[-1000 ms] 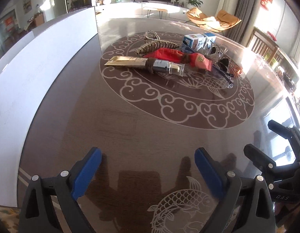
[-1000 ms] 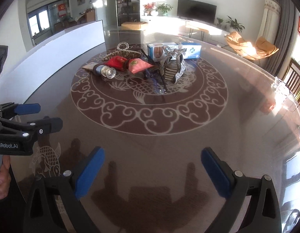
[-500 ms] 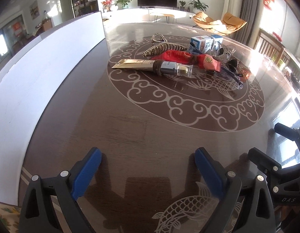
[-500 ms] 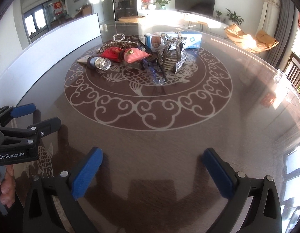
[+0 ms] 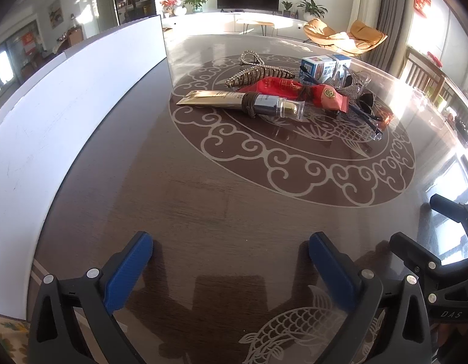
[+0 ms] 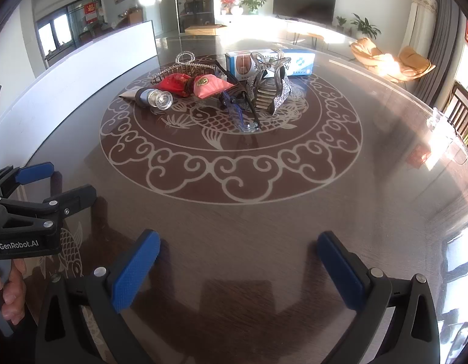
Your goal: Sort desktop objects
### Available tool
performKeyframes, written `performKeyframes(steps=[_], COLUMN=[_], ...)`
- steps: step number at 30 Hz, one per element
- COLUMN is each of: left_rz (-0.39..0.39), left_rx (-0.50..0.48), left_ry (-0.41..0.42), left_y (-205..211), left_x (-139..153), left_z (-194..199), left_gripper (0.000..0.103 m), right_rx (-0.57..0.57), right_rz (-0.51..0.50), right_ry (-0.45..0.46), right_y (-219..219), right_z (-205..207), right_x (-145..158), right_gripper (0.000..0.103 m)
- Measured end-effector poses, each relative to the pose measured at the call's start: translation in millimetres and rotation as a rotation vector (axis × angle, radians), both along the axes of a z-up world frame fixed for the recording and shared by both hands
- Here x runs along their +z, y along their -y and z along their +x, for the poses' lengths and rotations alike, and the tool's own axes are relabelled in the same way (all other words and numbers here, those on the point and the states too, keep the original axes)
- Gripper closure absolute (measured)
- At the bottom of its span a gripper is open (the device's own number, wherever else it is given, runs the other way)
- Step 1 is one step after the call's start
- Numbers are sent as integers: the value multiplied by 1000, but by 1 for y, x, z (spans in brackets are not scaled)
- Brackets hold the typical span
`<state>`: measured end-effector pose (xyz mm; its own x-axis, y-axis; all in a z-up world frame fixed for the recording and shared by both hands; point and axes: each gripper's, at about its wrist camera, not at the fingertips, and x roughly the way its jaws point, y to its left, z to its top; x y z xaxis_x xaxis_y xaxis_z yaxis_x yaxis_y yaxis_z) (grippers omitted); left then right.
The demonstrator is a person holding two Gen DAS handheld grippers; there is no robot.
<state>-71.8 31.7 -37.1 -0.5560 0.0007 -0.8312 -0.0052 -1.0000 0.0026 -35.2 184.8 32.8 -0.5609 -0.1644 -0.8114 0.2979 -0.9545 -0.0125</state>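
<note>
Both grippers hang above the near edge of the round table [image 6: 385,182], tilted downward toward its dark glossy top, side by side and apart from each other. The left gripper [image 5: 230,261] has its blue fingers [image 5: 127,270] spread very wide and its jaws are opening; nothing is between them, only bare table surface. In the right wrist view a hand [image 6: 8,294] grips the handle of this left gripper at the left border. The right gripper [image 6: 238,261] also stands wide open with nothing between its pads.

The objects to sort lie in one heap at the middle of the table, well apart from both grippers. A gold tube [image 5: 234,101] with a clear cap lies nearest the white board [image 5: 67,100] along the left edge. Behind it are a red pouch [image 5: 282,86], a rhinestone hair clip [image 5: 252,74], a blue-and-white box [image 6: 291,62], dark glasses [image 6: 240,112] and a silver hair claw [image 6: 270,88].
</note>
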Motion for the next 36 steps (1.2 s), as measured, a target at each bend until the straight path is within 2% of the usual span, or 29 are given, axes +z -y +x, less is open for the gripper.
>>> performKeyframes(steps=[36], left_rz=[0], left_rx=[0], left_ry=[0], left_y=[0], left_x=[-1], left_z=[0], left_gripper=[0], right_rx=[-1], right_rz=[1], right_ry=[1], right_y=[-1], right_z=[-4], right_x=[-2], right_gripper=[0])
